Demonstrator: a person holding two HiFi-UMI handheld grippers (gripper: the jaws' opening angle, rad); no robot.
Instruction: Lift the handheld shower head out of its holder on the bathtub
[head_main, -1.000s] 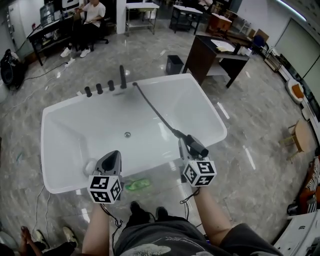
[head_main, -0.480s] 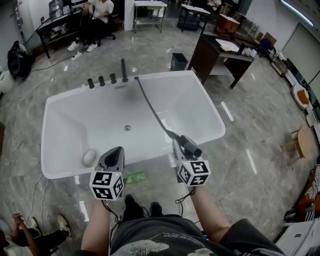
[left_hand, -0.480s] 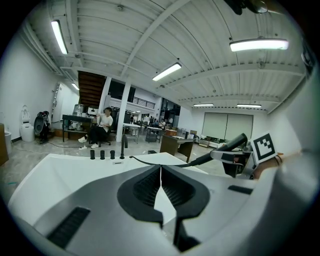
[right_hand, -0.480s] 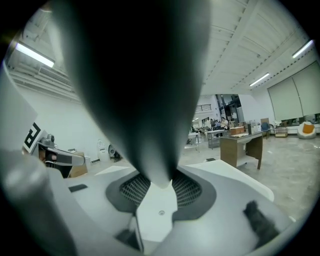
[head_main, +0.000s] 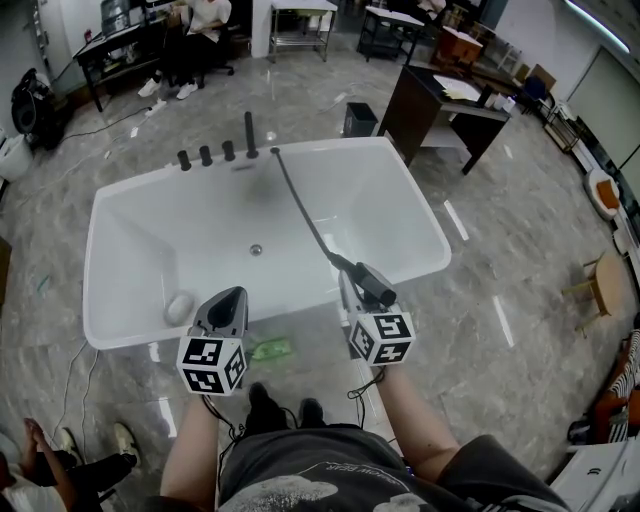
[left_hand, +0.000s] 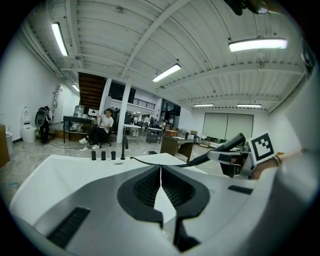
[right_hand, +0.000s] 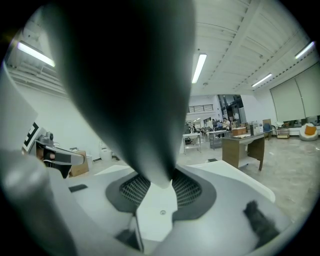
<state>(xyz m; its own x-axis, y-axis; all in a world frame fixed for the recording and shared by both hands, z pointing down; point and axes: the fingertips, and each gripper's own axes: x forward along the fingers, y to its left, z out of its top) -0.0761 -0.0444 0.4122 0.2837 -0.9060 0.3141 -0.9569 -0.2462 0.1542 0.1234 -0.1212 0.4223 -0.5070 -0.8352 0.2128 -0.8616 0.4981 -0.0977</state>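
Right gripper (head_main: 352, 292): clamped on black shower head (head_main: 373, 285), over bathtub (head_main: 400, 200) rim at 5 o'clock; hose (head_main: 303, 212) strung to 12. Left gripper (head_main: 228, 303): closed, empty. Likely light, rigid, slick; grip mid-handle, expect hose drag.

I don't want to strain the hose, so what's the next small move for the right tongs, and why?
Probably hold there, not pull toward yourself: the right tongs grip the shower head by the near rim of the bathtub, and its hose already runs nearly straight from the far rim.
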